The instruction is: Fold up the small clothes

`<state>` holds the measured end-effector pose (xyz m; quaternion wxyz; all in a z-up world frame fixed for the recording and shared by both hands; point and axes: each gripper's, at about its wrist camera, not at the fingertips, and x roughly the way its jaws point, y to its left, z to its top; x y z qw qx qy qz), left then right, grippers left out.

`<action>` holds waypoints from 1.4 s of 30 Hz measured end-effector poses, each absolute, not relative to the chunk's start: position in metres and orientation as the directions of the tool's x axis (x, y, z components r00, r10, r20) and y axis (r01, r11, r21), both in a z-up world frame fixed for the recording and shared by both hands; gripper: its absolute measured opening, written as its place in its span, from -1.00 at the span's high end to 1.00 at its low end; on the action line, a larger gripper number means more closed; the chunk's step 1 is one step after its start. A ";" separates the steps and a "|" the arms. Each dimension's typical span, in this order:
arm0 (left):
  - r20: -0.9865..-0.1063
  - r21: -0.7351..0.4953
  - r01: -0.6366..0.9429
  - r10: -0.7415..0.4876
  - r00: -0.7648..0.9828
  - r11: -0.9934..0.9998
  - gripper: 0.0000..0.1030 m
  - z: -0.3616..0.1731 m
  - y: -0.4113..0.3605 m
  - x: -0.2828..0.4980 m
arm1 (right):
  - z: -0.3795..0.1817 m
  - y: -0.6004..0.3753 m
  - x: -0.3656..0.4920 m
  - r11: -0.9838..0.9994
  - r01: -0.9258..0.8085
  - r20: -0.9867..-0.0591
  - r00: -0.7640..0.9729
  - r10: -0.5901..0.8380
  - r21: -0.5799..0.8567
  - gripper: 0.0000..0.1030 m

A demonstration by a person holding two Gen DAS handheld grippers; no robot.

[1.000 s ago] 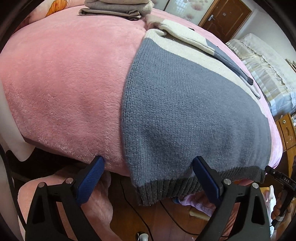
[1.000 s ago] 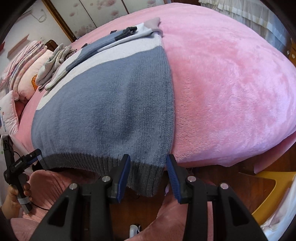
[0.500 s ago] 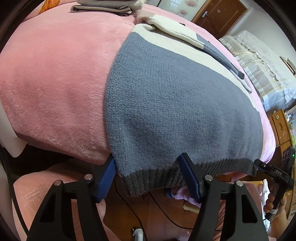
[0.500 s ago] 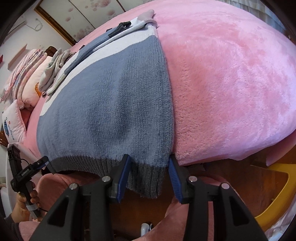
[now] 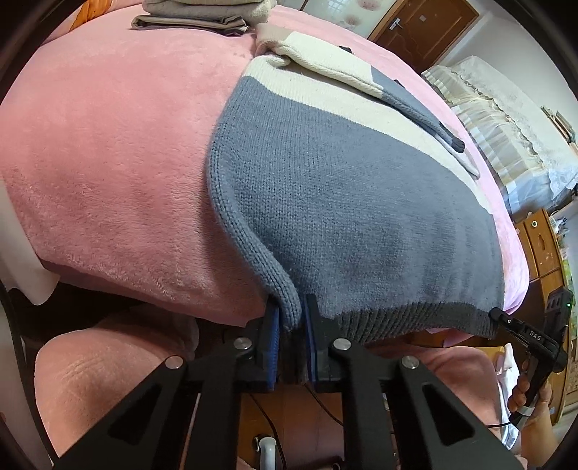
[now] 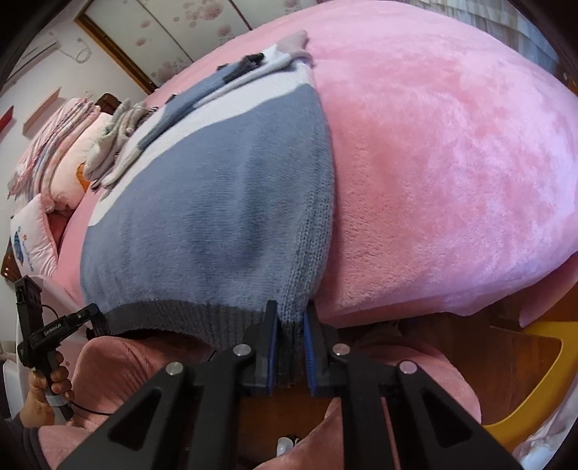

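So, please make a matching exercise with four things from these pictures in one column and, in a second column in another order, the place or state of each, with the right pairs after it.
Things:
1. left gripper
2. right gripper
3. sweater sleeve
4. folded clothes

Places or states:
A. stacked at the far end of the pink blanket
B. shut on the sweater's left hem corner
C. laid across the sweater's cream upper part
D. shut on the sweater's right hem corner

Pairs: 1-B, 2-D, 3-C, 4-A

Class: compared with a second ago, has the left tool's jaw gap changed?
Yes. The left tool has just been closing, its jaws now pinching the sweater corner at the pink blanket's edge.
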<state>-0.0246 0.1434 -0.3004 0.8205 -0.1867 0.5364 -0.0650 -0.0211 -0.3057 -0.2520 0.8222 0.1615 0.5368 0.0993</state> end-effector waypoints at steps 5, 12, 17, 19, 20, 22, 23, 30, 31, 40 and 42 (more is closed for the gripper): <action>-0.846 -0.423 -0.124 -0.343 0.409 0.897 0.80 -0.307 0.151 -0.024 | -0.255 -0.304 -0.016 0.927 0.003 -0.858 0.380 0.345 0.375 0.76; -0.833 -0.462 -0.135 -0.377 0.404 0.876 0.64 -0.315 0.156 -0.026 | -0.263 -0.299 -0.013 0.927 0.005 -0.870 0.347 0.350 0.375 0.70; -0.853 -0.418 -0.125 -0.342 0.393 0.900 0.35 -0.320 0.145 -0.022 | -0.270 -0.300 -0.011 0.922 0.025 -0.874 0.328 0.358 0.386 0.66; -0.863 -0.392 -0.116 -0.320 0.391 0.913 0.25 -0.320 0.141 -0.021 | -0.271 -0.299 -0.011 0.923 0.024 -0.876 0.328 0.355 0.383 0.66; -0.869 -0.376 -0.112 -0.308 0.388 0.920 0.21 -0.320 0.139 -0.021 | -0.271 -0.300 -0.011 0.924 0.023 -0.876 0.328 0.353 0.381 0.66; -0.887 -0.341 -0.110 -0.280 0.368 0.934 0.07 -0.324 0.136 -0.019 | -0.271 -0.300 -0.012 0.926 0.021 -0.879 0.326 0.349 0.376 0.66; -0.892 -0.337 -0.115 -0.278 0.356 0.935 0.06 -0.328 0.135 -0.019 | -0.271 -0.299 -0.011 0.927 0.020 -0.880 0.323 0.349 0.375 0.66; -0.899 -0.307 -0.044 -0.275 0.340 0.951 0.81 -0.319 0.126 -0.022 | -0.259 -0.291 -0.019 0.935 -0.031 -0.874 0.346 0.341 0.352 0.75; -0.898 -0.307 -0.040 -0.276 0.342 0.951 0.83 -0.315 0.127 -0.023 | -0.256 -0.292 -0.020 0.935 -0.036 -0.871 0.352 0.341 0.352 0.76; -0.765 -0.524 -0.051 -0.443 0.468 0.850 0.85 -0.252 0.148 -0.029 | -0.208 -0.300 -0.029 0.894 -0.077 -0.793 0.432 0.430 0.442 0.78; -0.702 -0.601 -0.051 -0.496 0.511 0.798 0.85 -0.235 0.155 -0.024 | -0.195 -0.304 -0.027 0.864 -0.090 -0.752 0.455 0.477 0.495 0.78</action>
